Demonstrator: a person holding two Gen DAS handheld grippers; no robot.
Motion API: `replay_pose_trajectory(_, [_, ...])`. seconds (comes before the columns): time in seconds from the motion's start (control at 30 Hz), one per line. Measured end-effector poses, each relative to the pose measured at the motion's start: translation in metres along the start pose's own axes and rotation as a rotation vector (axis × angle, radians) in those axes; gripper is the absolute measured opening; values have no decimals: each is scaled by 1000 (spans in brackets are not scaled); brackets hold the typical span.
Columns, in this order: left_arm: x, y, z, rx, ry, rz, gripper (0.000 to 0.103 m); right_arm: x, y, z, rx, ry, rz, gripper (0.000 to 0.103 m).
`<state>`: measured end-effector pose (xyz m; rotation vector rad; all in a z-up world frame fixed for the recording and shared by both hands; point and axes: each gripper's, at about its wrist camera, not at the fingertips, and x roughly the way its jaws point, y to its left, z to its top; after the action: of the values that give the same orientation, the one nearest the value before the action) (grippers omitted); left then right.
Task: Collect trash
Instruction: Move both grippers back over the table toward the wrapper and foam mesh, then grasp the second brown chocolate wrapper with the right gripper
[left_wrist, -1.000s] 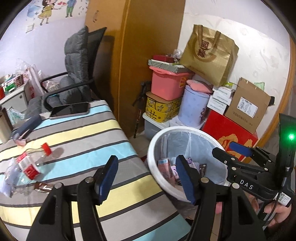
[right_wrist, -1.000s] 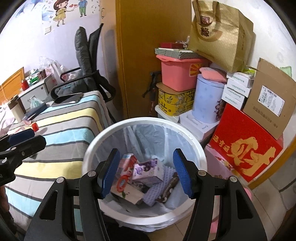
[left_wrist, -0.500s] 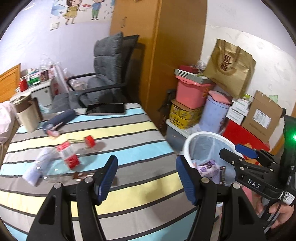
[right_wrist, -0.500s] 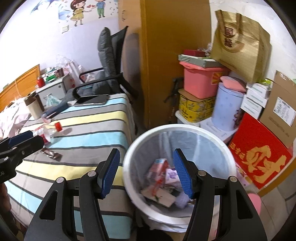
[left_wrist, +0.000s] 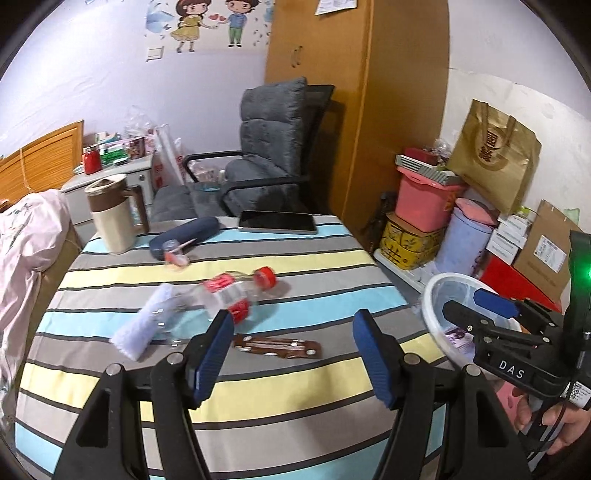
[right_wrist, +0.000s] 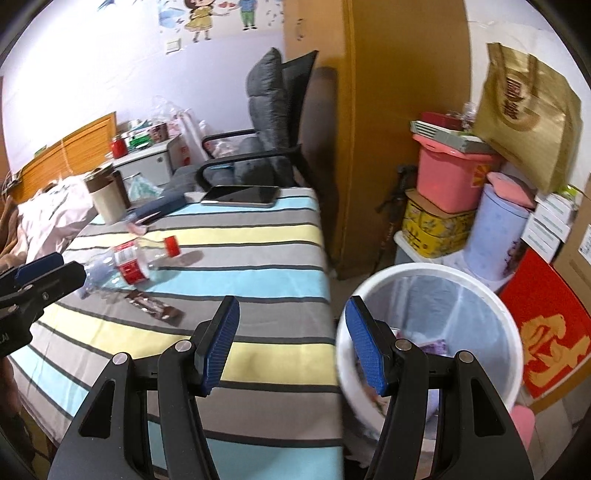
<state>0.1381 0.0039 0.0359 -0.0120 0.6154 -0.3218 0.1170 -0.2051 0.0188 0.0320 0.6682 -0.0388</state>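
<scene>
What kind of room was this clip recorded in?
Most likely a lived-in bedroom that doubles as storage: a wooden headboard at the left, cartoon wall stickers, a padded chair, and stacked boxes and bins beside the wardrobe.

Table (left_wrist: 295, 402) has a striped cloth: grey, yellow, light blue bands. On it:
- far left corner: beige jug (left_wrist: 110, 218) with brown lid, upright
- just right of the jug: dark blue pouch (left_wrist: 188, 234)
- far edge: tablet (left_wrist: 277, 222), flat, screen up
- centre: clear plastic bottle (left_wrist: 229, 291), red cap and label, on its side
- touching the bottle on the left: white wad (left_wrist: 142, 325), blurred
- nearer than the bottle: brown wrapper (left_wrist: 277, 346), flat
</scene>
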Motion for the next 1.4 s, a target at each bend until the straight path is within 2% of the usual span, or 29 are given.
replay_pose_trajectory(0.57, [-1,101,-19,-121,30,153,71,34,60,10,-84,41,124,62])
replay_pose_trajectory(0.8, [9,132,-24,-157,63,174,71,51,80,10,-114,77,153,61])
replay_pose_trajectory(0.97, [20,144,-27,-171,91,162,71,62,91,10,-121,107,179,61])
replay_pose_trajectory(1.1, [31,148,-26,-161,112,162,71,66,90,10,-135,122,168,61])
replay_pose_trajectory(1.2, [38,149,-25,-154,125,156,71,75,91,8,-164,161,189,62])
replay_pose_trajectory(1.27, [43,151,-24,-152,132,146,71,80,95,6,-200,189,236,62])
replay_pose_trajectory(1.4, [49,157,-21,-162,140,151,71,86,107,3,-292,198,262,61])
